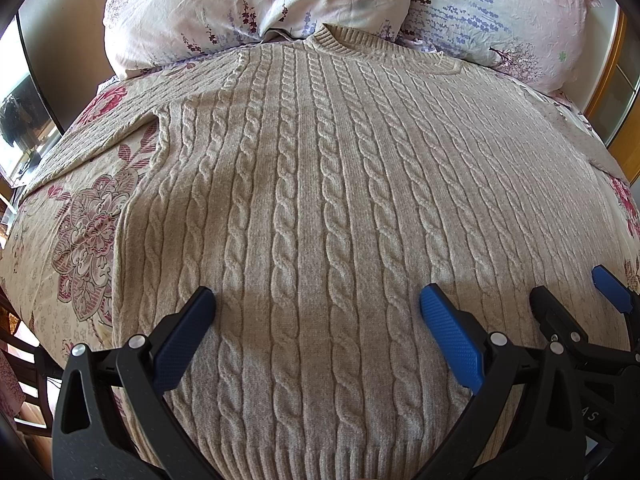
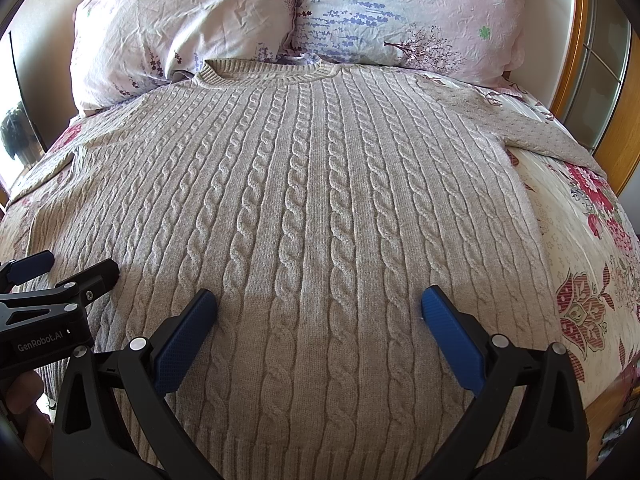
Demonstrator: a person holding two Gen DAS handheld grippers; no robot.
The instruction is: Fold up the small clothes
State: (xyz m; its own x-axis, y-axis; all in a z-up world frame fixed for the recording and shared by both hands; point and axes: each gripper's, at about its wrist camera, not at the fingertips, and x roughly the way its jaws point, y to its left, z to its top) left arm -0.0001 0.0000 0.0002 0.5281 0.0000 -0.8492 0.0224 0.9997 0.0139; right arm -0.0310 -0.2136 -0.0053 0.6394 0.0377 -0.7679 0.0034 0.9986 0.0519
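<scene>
A beige cable-knit sweater (image 1: 320,168) lies flat and spread out on the bed, collar toward the pillows, hem toward me; it also fills the right wrist view (image 2: 312,184). Its sleeves stretch out to both sides. My left gripper (image 1: 316,304) is open and empty, hovering above the lower part of the sweater near the hem. My right gripper (image 2: 318,304) is open and empty too, just to the right of the left one, over the same lower part. Each gripper shows at the edge of the other's view.
Two floral pillows (image 1: 256,4) (image 2: 408,12) lie at the head of the bed behind the collar. The floral bedsheet (image 2: 576,240) shows on both sides of the sweater. A wooden frame (image 2: 576,60) stands at the right, a dark chair (image 1: 24,364) at the left.
</scene>
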